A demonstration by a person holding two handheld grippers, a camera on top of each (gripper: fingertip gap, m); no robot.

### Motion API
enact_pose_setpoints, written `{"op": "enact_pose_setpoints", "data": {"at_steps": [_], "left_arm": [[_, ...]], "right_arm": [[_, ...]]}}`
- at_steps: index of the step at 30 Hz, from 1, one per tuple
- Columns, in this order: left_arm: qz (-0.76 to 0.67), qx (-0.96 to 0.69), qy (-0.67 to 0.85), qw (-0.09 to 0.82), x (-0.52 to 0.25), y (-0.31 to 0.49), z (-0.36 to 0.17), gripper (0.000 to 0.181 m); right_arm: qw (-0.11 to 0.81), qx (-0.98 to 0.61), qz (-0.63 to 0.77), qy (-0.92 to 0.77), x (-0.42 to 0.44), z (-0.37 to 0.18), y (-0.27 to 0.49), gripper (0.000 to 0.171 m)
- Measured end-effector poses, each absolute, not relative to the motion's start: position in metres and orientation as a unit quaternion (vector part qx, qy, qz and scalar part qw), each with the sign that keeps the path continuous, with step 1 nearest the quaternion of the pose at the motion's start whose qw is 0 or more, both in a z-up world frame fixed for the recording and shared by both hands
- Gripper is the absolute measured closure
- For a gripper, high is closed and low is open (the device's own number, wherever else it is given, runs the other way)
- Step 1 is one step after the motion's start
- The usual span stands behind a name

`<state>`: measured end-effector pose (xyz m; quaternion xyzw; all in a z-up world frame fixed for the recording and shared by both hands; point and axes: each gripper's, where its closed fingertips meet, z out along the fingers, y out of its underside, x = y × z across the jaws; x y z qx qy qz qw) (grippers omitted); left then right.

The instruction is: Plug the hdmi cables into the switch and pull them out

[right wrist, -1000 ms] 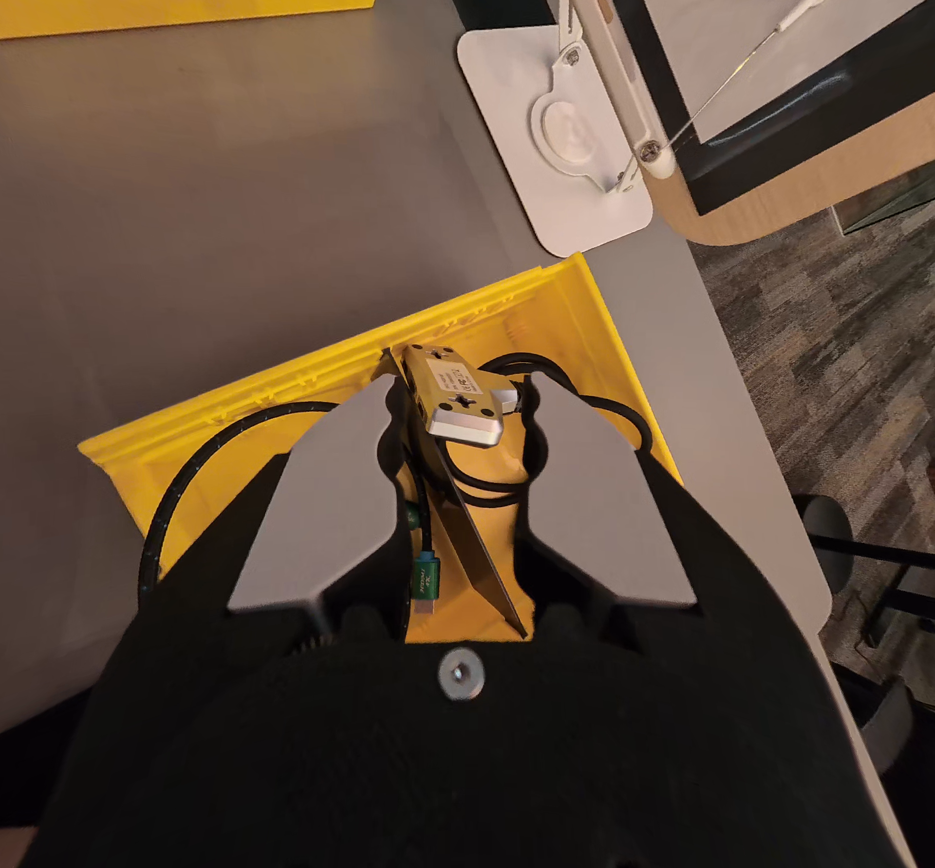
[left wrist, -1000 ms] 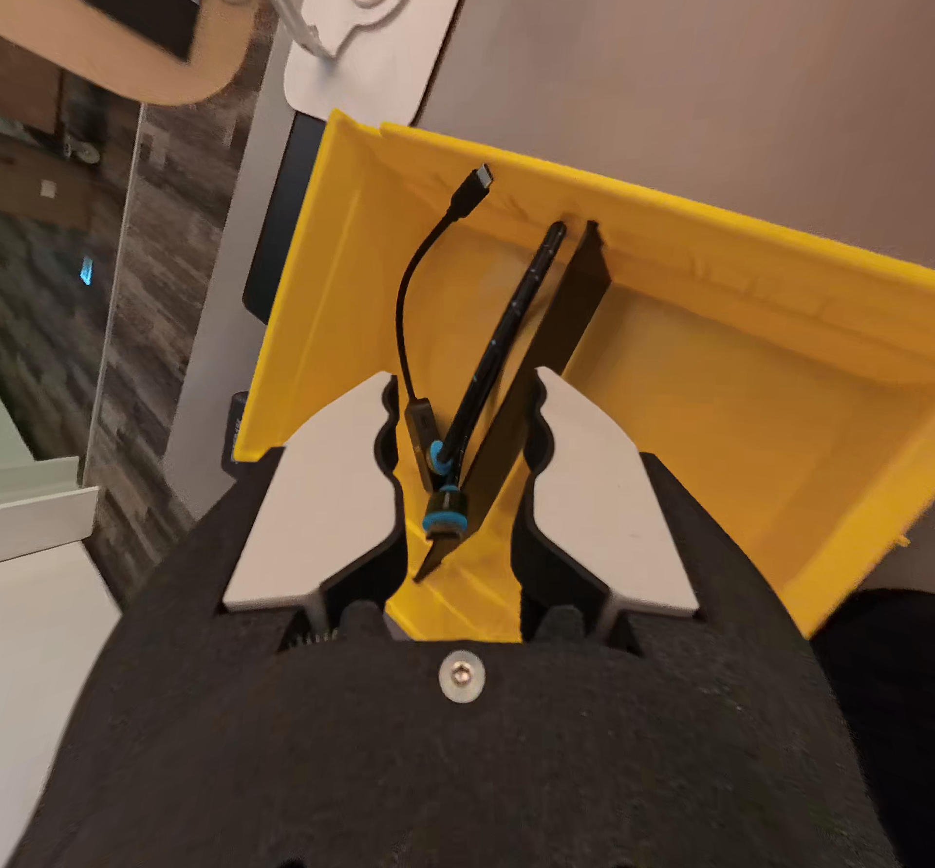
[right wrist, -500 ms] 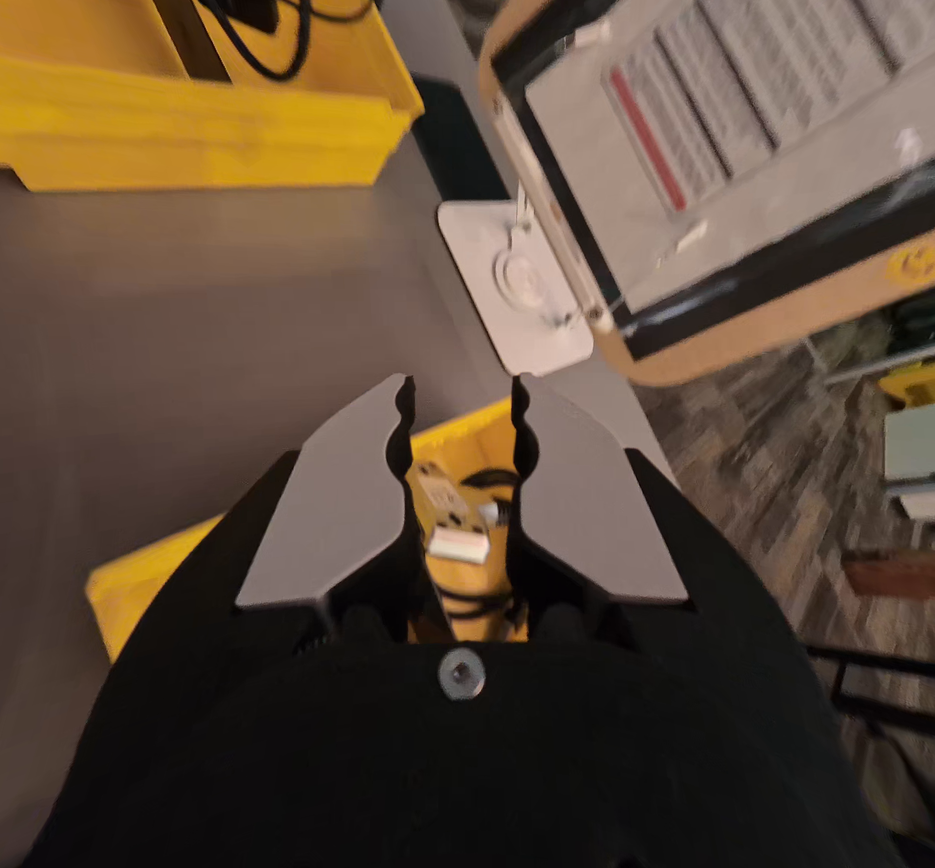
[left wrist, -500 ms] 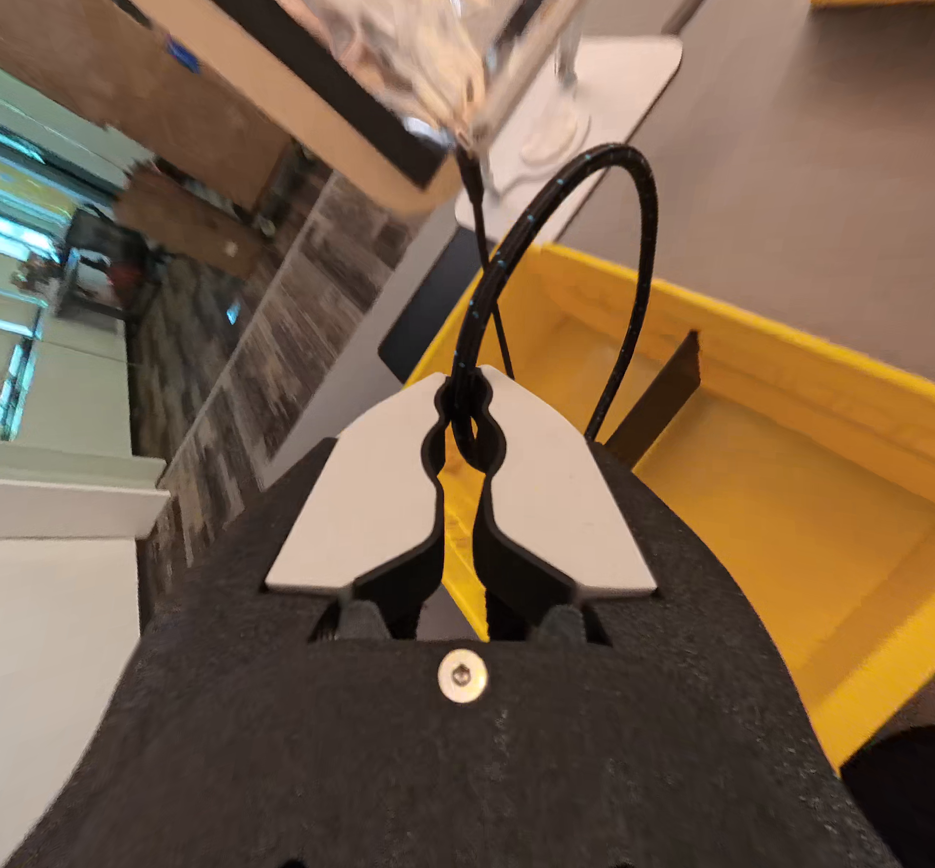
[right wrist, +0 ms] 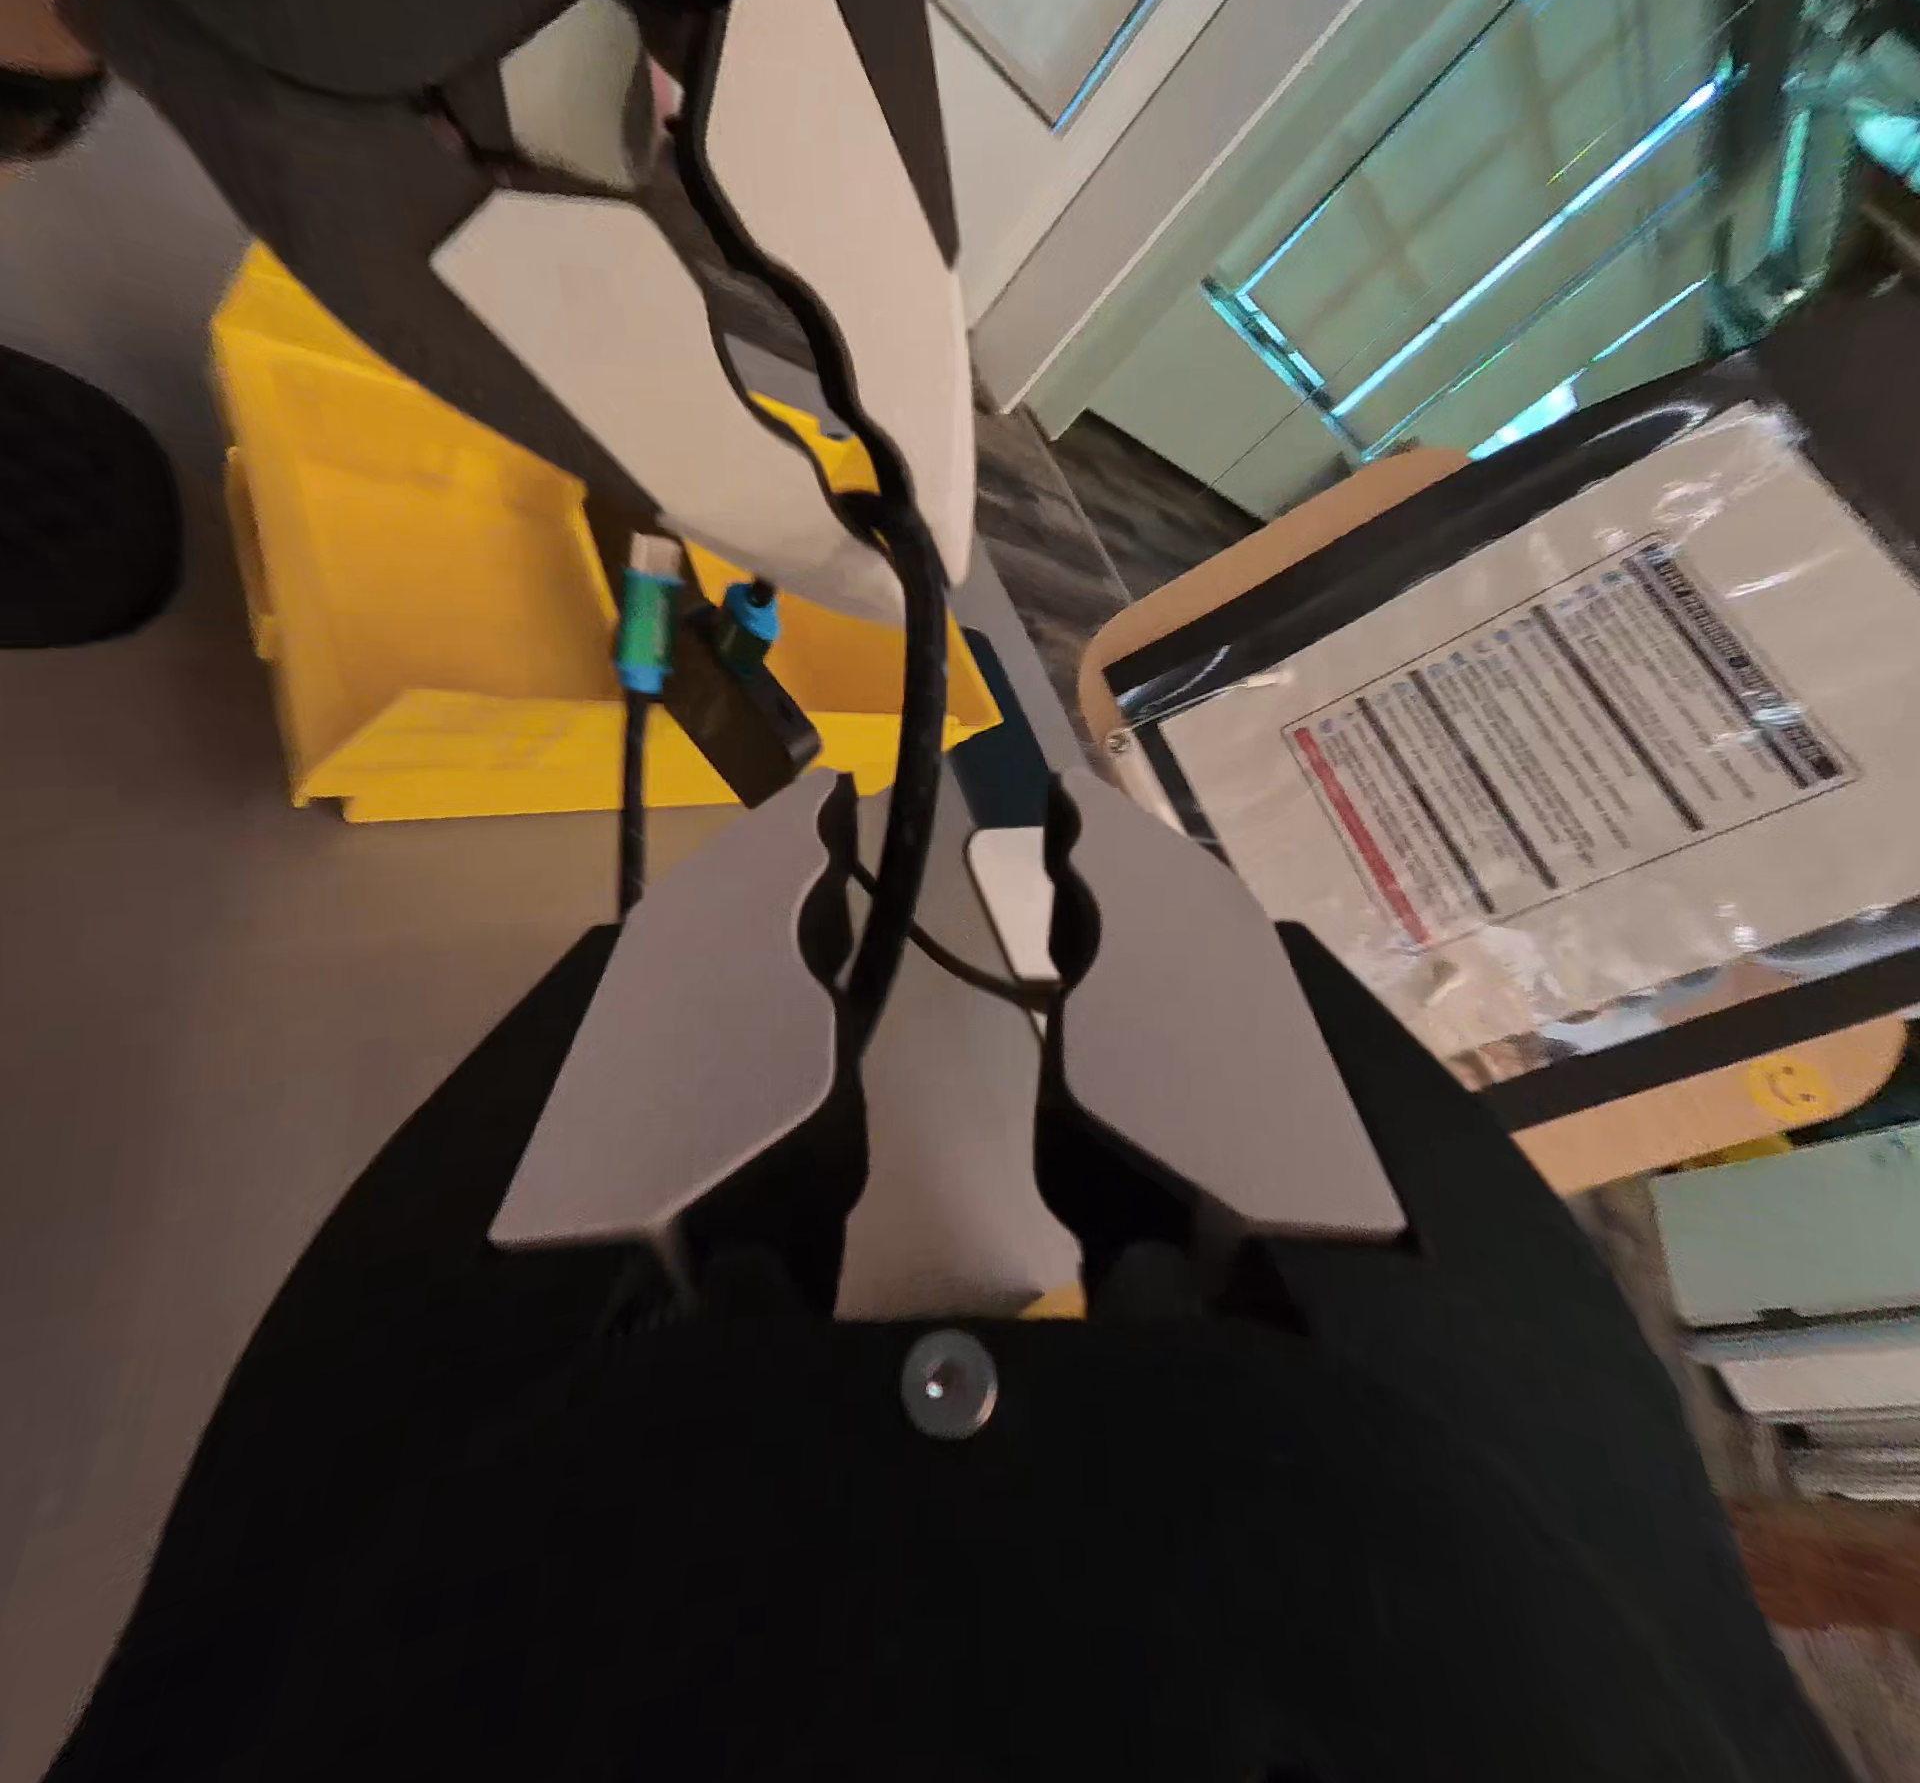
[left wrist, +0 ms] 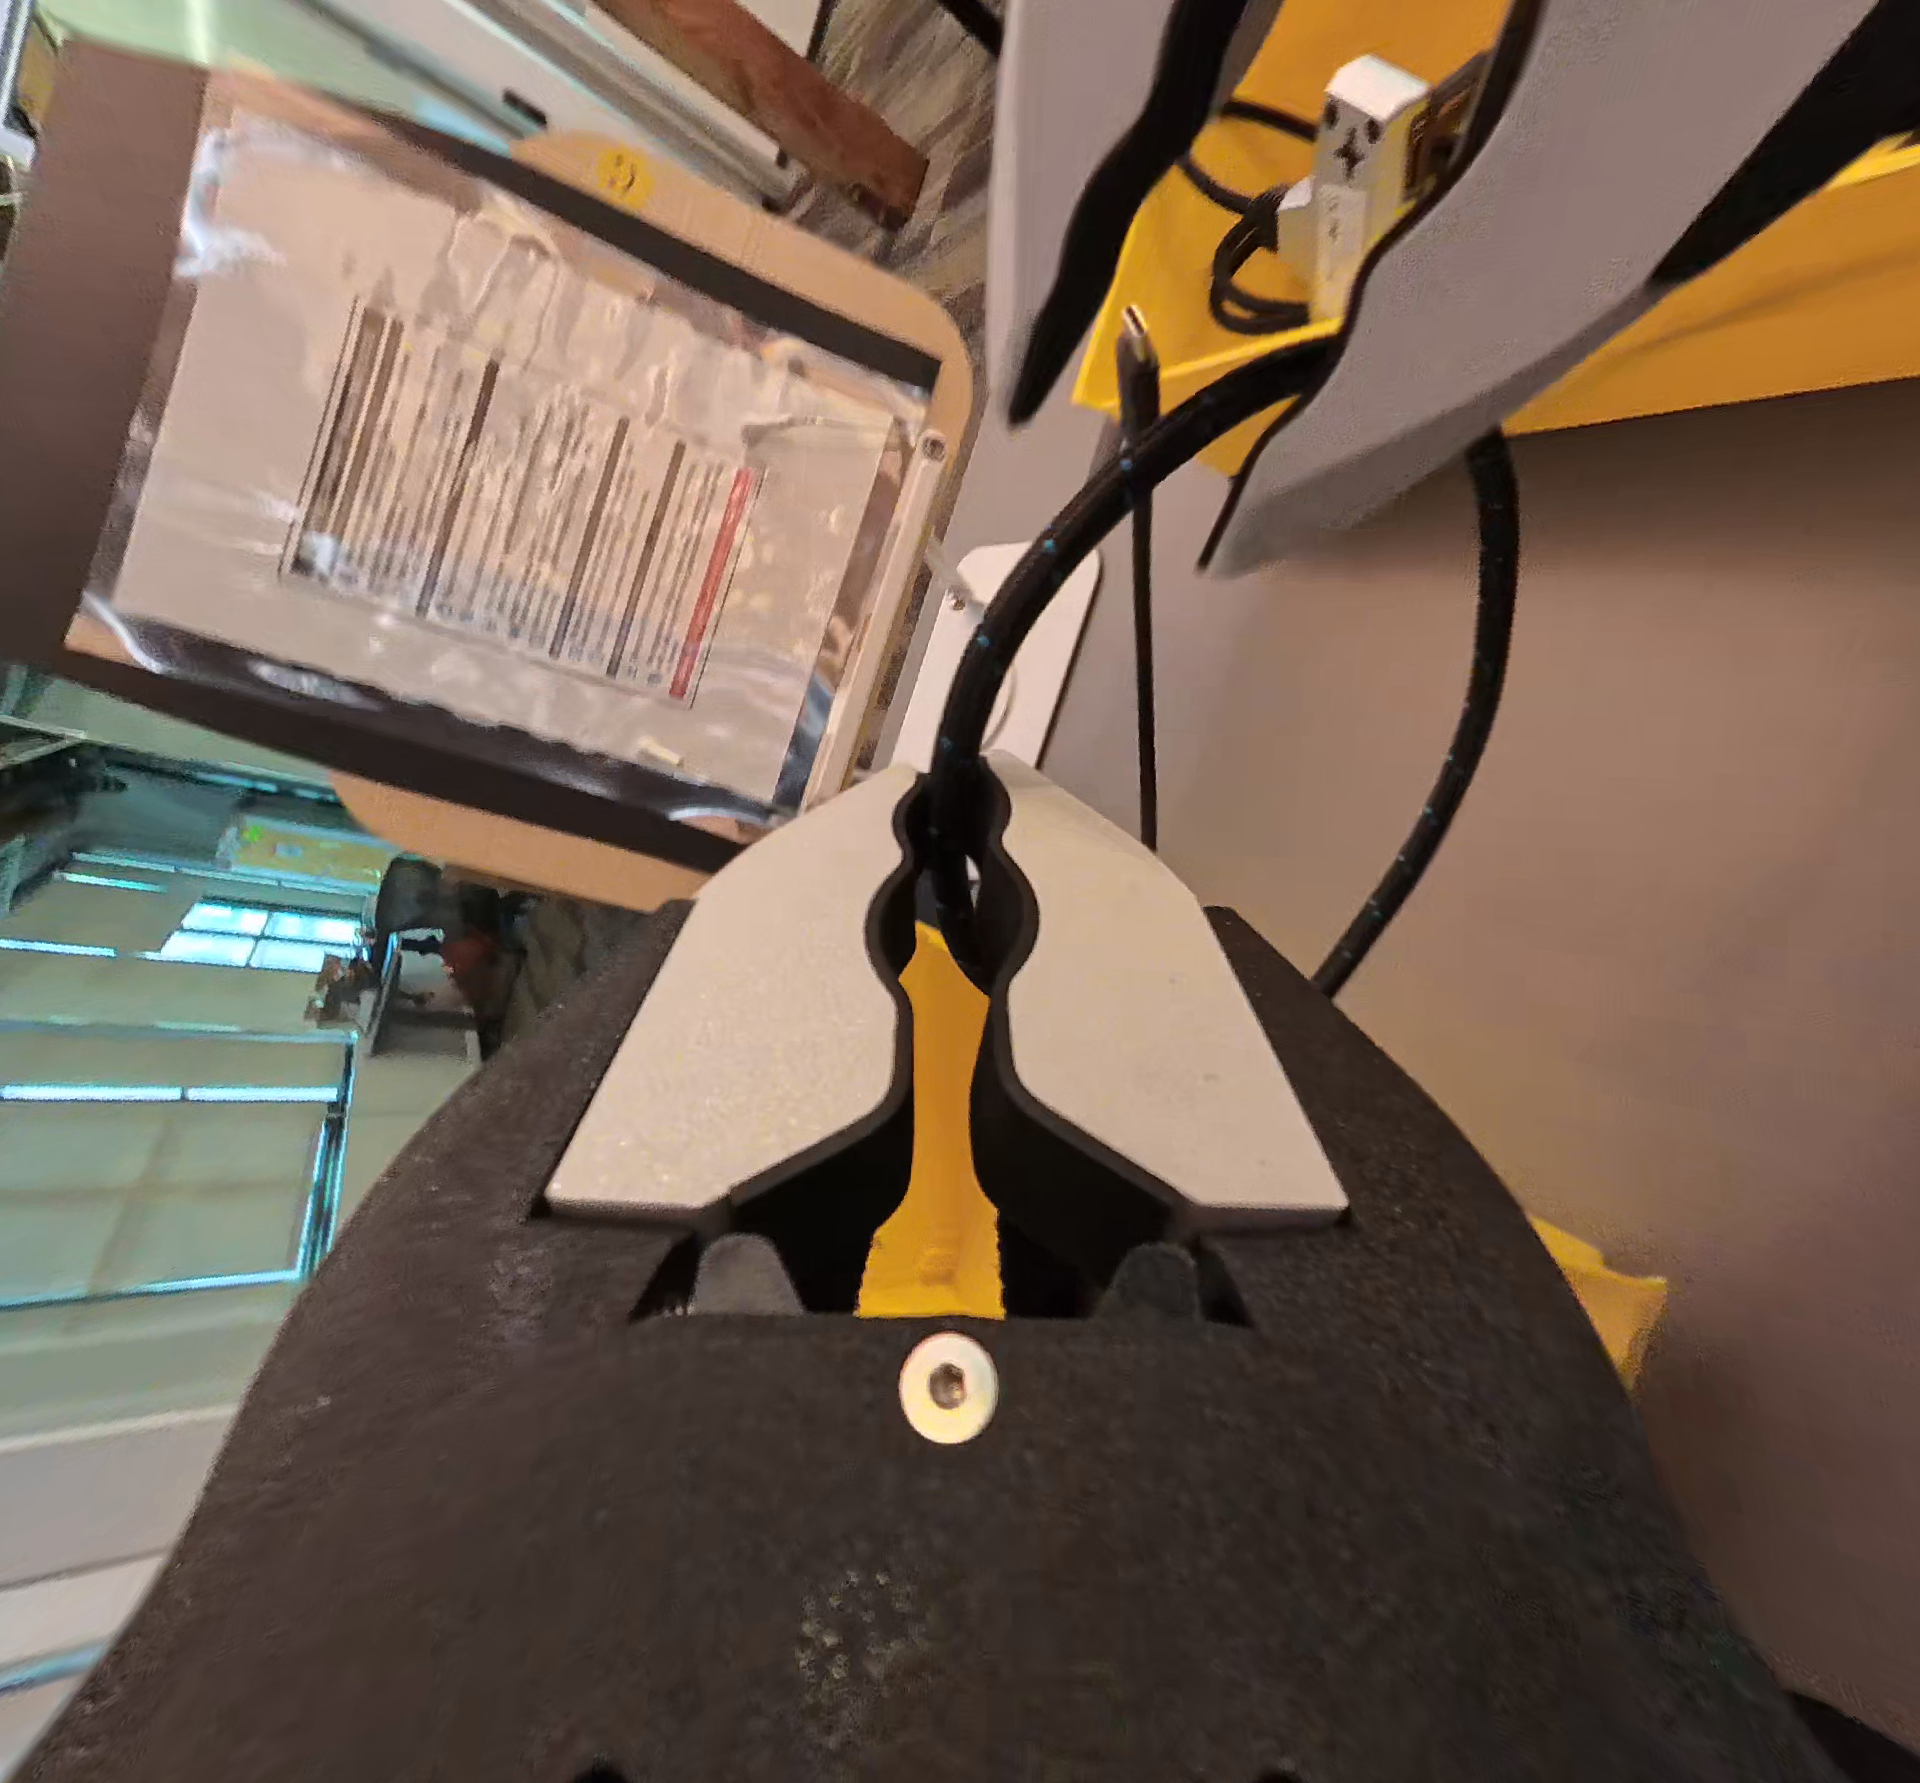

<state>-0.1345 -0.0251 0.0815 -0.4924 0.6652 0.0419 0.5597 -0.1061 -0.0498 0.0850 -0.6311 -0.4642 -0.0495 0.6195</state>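
A: Between the fingers of the left claw, closed tight, sits the braided black cable. It arches up toward one o'clock and runs behind the right claw hovering above.

B: And the right claw itself?

A: Its jaws stand partly apart with nothing pinched. The cable only passes through the gap without being squeezed.

B: Where are the plug ends?

A: From the right wrist camera, a black adapter block with blue collars and a green-sleeved plug dangle at about eleven o'clock, under the left claw and above the grey counter. Behind them is a yellow bin.

B: The switch?

A: A small silver-ended box, which I take for it, lies in the other yellow bin at one o'clock in the left view, framed by the right claw's fingers.

B: Risks?

A: The grip is on the cord, not on a plug, so I'd expect the loose ends to swing and be hard to line up with a port. The loop could also snag on the right claw. The framed sign at two o'clock stands close enough to be knocked.
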Motion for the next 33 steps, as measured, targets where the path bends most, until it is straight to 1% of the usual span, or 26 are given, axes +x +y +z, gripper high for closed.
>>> {"op": "enact_pose_setpoints", "data": {"at_steps": [1, 2, 3, 5, 8, 9, 10, 11, 13, 16, 20, 21, 22, 25, 27, 29, 31, 32, 33], "left_arm": [[0.035, -0.485, 0.671, 0.56, -0.128, -0.032, 0.08, 0.175], [0.025, -0.477, 0.679, 0.558, -0.122, -0.039, 0.078, 0.175], [0.017, -0.471, 0.684, 0.558, -0.116, -0.044, 0.076, 0.175], [0.009, -0.467, 0.687, 0.557, -0.109, -0.046, 0.071, 0.173], [-0.038, -0.467, 0.685, 0.557, -0.101, -0.046, 0.065, 0.17], [-0.063, -0.475, 0.678, 0.558, -0.099, -0.045, 0.064, 0.164], [-0.091, -0.491, 0.675, 0.544, -0.098, -0.044, 0.06, 0.157], [-0.115, -0.51, 0.673, 0.523, -0.098, -0.043, 0.054, 0.154], [-0.145, -0.538, 0.663, 0.499, -0.097, -0.036, 0.049, 0.141], [-0.175, -0.554, 0.638, 0.505, -0.099, -0.025, 0.053, 0.132], [-0.228, -0.557, 0.615, 0.51, -0.099, -0.018, 0.058, 0.133], [-0.235, -0.56, 0.604, 0.516, -0.099, -0.013, 0.06, 0.136], [-0.25, -0.566, 0.586, 0.523, -0.1, -0.006, 0.063, 0.143], [-0.361, -0.575, 0.527, 0.511, -0.104, 0.003, 0.076, 0.151], [-0.41, -0.567, 0.524, 0.486, -0.108, 0.001, 0.077, 0.15], [-0.406, -0.559, 0.552, 0.467, -0.109, -0.002, 0.068, 0.137], [-0.403, -0.536, 0.603, 0.432, -0.109, -0.019, 0.055, 0.112], [-0.401, -0.522, 0.627, 0.416, -0.11, -0.029, 0.05, 0.104], [-0.389, -0.51, 0.646, 0.414, -0.109, -0.035, 0.046, 0.102]], "right_arm": [[0.615, -0.636, -0.033, -0.464, -0.109, 0.084, -0.052, 0.145], [0.612, -0.641, -0.021, -0.463, -0.11, 0.084, -0.055, 0.153], [0.605, -0.645, -0.014, -0.466, -0.11, 0.083, -0.057, 0.166], [0.594, -0.66, -0.016, -0.46, -0.103, 0.082, -0.056, 0.167], [0.571, -0.697, 0.031, -0.433, -0.096, 0.078, -0.052, 0.167], [0.572, -0.701, 0.036, -0.424, -0.092, 0.078, -0.049, 0.168], [0.572, -0.705, 0.04, -0.418, -0.087, 0.079, -0.047, 0.168], [0.575, -0.704, 0.042, -0.414, -0.083, 0.082, -0.047, 0.168], [0.588, -0.7, 0.036, -0.404, -0.074, 0.091, -0.047, 0.168], [0.605, -0.695, 0.031, -0.388, -0.061, 0.103, -0.048, 0.168], [0.626, -0.689, 0.006, -0.365, -0.045, 0.115, -0.048, 0.168], [0.632, -0.687, 0.006, -0.358, -0.041, 0.119, -0.048, 0.167], [0.638, -0.684, 0.008, -0.355, -0.038, 0.122, -0.05, 0.167], [0.652, -0.675, 0.017, -0.345, -0.032, 0.131, -0.053, 0.167], [0.663, -0.667, 0.022, -0.338, -0.03, 0.138, -0.057, 0.167], [0.676, -0.658, 0.029, -0.331, -0.028, 0.146, -0.061, 0.167], [0.684, -0.652, 0.031, -0.325, -0.027, 0.151, -0.065, 0.167], [0.686, -0.652, 0.029, -0.321, -0.026, 0.152, -0.066, 0.167], [0.684, -0.655, 0.027, -0.32, -0.026, 0.152, -0.066, 0.167]]}}
